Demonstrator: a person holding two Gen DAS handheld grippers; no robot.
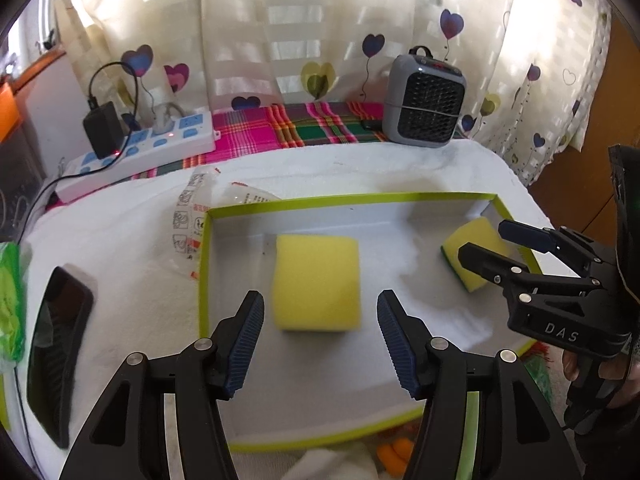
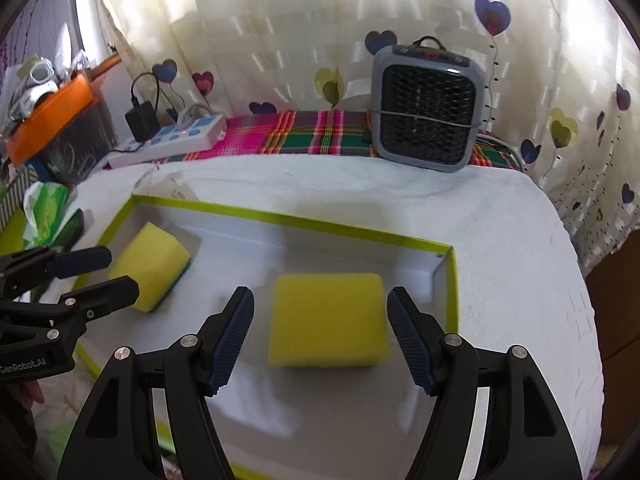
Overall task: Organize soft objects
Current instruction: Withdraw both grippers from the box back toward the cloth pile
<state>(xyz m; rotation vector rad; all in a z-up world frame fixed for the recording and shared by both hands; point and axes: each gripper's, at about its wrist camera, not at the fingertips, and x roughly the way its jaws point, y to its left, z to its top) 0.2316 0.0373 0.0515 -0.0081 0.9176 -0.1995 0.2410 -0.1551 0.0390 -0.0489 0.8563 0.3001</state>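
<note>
Both tools (image 1: 320, 340) (image 2: 320, 340) wide, sponges (image 1: 316, 284) clear w/in tray (image 1: 352, 199)

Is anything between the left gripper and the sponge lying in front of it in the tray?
Nothing visible. The left gripper is open, with only bare tray floor between it and the yellow sponge. The right gripper is off to the side.

2 yellow sponges lie inside a shallow white tray (image 1: 256, 206) with a lime-green rim, set on a white cloth. The left sponge (image 1: 316, 282) is a squarish yellow block with rounded edges, lying flat on the tray floor toward its left half. The right sponge (image 1: 474, 252) has a dark green scouring layer along its lower edge and rests tilted near the tray's right wall. The 2 sponges lie well apart, not touching.
</note>
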